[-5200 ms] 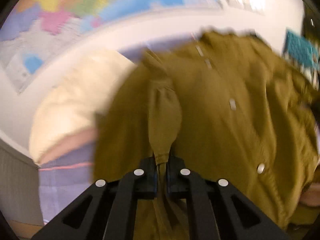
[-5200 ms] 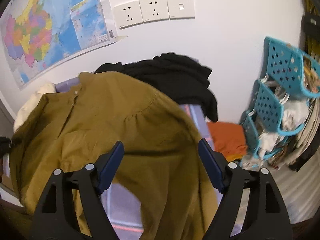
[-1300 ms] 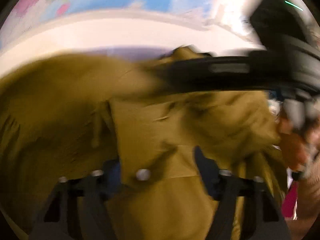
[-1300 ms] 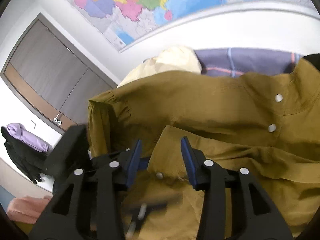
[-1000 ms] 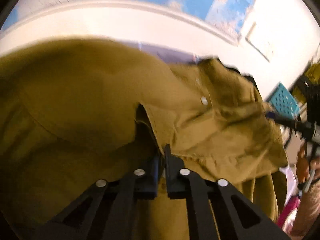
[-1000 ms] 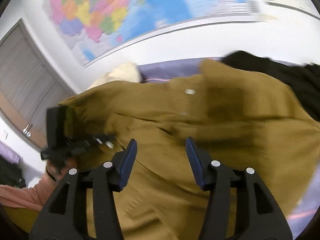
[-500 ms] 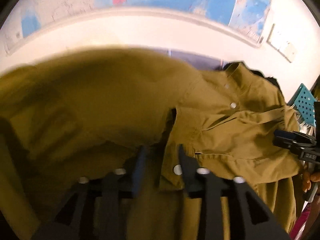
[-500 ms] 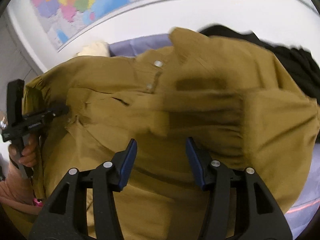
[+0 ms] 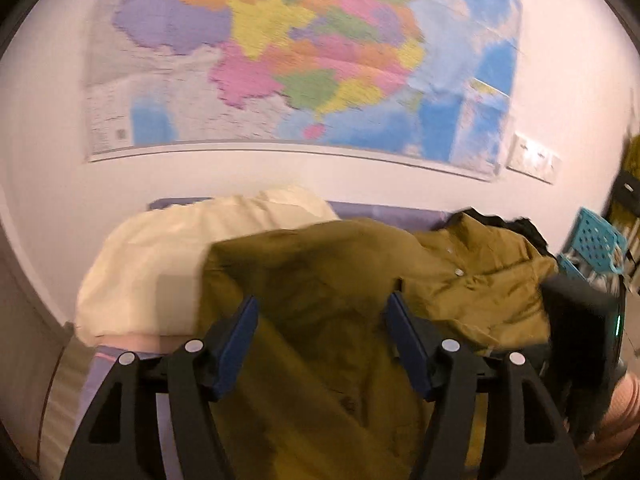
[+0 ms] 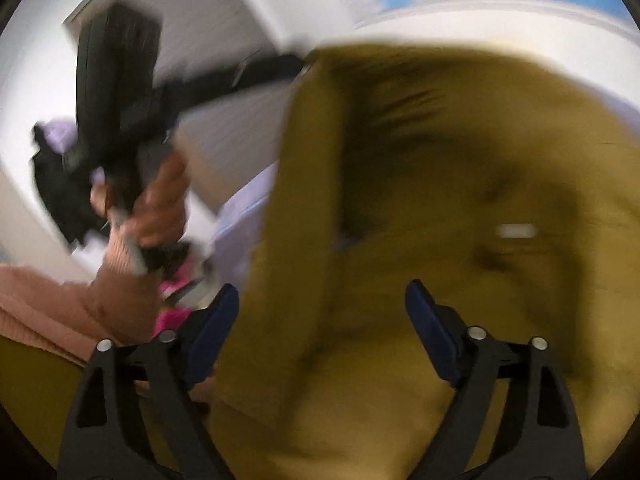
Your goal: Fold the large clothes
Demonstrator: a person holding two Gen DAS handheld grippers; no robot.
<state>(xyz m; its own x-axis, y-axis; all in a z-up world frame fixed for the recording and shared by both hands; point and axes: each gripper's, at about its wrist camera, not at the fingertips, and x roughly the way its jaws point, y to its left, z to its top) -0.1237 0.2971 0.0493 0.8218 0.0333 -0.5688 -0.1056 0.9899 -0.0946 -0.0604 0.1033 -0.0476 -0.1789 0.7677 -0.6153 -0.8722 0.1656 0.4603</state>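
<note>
An olive-brown button shirt (image 9: 332, 280) lies spread and partly folded over on a bed; it also fills the right wrist view (image 10: 440, 208), blurred. My left gripper (image 9: 320, 320) is open and empty, its jaws wide apart just above the shirt. My right gripper (image 10: 322, 312) is open and empty, close over the shirt's folded edge. The left gripper's black body and the hand holding it show at the left of the right wrist view (image 10: 116, 112). The right gripper's body shows at the right edge of the left wrist view (image 9: 580, 336).
A cream pillow (image 9: 168, 256) lies at the bed's left by the wall. A purple bedsheet (image 9: 384, 212) shows behind the shirt. A black garment (image 9: 524, 228) lies at the far right. A blue plastic basket (image 9: 596, 244) stands right. A wall map (image 9: 304, 56) hangs above.
My left gripper has opened wide, let go of the shirt and pulled back, tilting up toward the wall. My right gripper has opened wider and swung left, fast, toward the left hand.
</note>
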